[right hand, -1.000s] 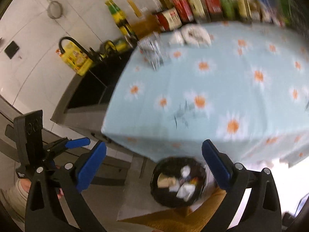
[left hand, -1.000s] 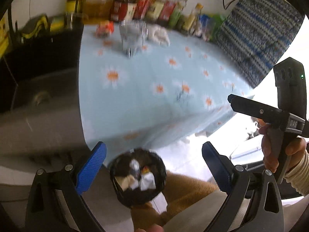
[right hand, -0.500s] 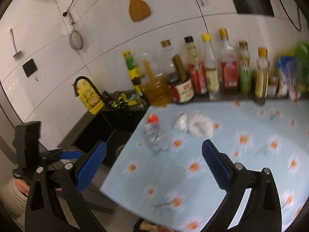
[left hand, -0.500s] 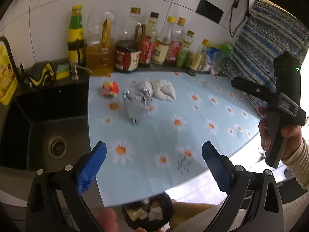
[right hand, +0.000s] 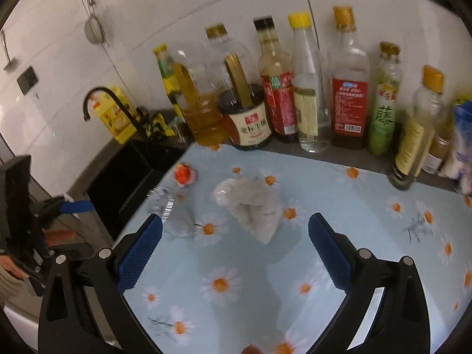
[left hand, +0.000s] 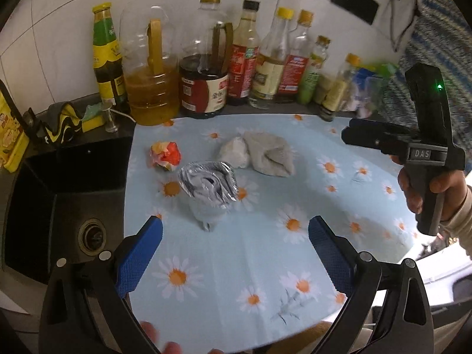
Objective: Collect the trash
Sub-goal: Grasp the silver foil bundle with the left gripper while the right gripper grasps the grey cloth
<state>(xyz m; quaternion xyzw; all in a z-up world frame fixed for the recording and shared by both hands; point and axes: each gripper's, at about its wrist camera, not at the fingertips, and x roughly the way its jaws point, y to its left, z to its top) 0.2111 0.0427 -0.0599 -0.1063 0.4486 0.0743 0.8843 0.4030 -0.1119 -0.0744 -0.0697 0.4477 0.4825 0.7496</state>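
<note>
Silvery crumpled foil wrapper point(left hand: 208, 187), mid-frame on the bench point(left hand: 250, 253), looks light and crushable; the wide-open left gripper point(left hand: 235, 253) should pinch its bunched middle.

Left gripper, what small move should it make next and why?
Probably ease the left gripper forward and down around the crumpled silver wrapper: its jaws are open and empty, and that wrapper sits nearest, roughly centred ahead on the daisy tablecloth.

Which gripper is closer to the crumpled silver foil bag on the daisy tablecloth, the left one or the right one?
Left. The left gripper hovers open right in front of the silver foil bag. The right gripper is off to the bag's right, beyond the grey rag.
</note>
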